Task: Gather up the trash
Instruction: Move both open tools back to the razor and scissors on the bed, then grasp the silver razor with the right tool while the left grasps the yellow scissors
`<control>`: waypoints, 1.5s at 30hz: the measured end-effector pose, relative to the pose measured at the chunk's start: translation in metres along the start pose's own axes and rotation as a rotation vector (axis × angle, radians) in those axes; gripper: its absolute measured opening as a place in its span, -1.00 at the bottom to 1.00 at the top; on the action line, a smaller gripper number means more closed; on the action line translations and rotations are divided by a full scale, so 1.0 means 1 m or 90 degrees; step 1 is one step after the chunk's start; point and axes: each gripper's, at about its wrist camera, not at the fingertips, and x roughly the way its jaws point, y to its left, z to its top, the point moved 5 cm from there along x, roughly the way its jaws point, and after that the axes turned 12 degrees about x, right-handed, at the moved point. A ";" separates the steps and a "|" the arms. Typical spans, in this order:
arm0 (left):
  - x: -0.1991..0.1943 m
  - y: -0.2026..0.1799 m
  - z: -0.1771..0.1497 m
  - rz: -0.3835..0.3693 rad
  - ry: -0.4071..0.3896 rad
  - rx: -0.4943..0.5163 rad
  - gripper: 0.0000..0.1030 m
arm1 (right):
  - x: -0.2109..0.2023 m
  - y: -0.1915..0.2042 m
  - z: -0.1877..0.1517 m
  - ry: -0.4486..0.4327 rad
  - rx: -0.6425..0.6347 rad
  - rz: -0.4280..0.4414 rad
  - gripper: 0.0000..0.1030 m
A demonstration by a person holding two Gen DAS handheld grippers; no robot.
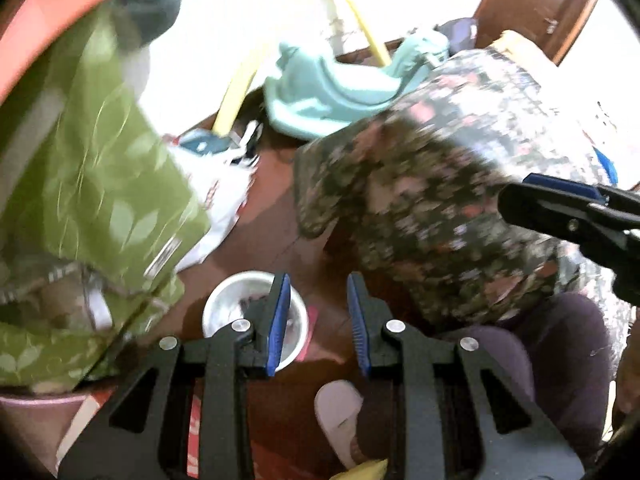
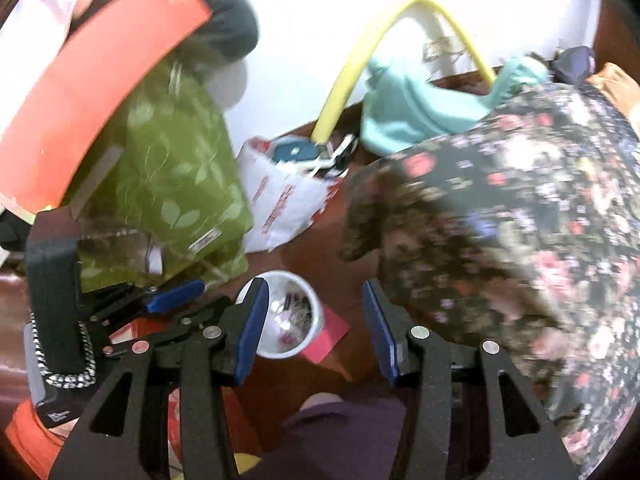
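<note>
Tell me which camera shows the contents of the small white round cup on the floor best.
The right wrist view: the small white round cup shows its open mouth, with blurred small clutter inside. In the left wrist view, the cup is partly hidden behind the left gripper, contents unclear.

A green leaf-print bag (image 2: 176,184) hangs at the left. A yellow hose (image 2: 348,80) arches above a turquoise plastic seat (image 2: 416,120). Flowered cloth (image 2: 520,220) fills the right side.
</note>
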 end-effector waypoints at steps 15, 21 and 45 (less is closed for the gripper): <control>-0.012 -0.129 0.100 -0.034 -0.089 0.118 -0.46 | -0.105 -0.159 0.033 -0.150 0.108 -0.102 -0.13; 0.013 -0.178 0.140 -0.064 -0.087 0.163 -0.46 | -0.122 -0.231 0.040 -0.160 0.169 -0.138 -0.13; 0.152 -0.255 0.264 -0.118 -0.038 0.224 -0.26 | 0.019 -0.385 0.134 -0.052 0.415 -0.011 -0.13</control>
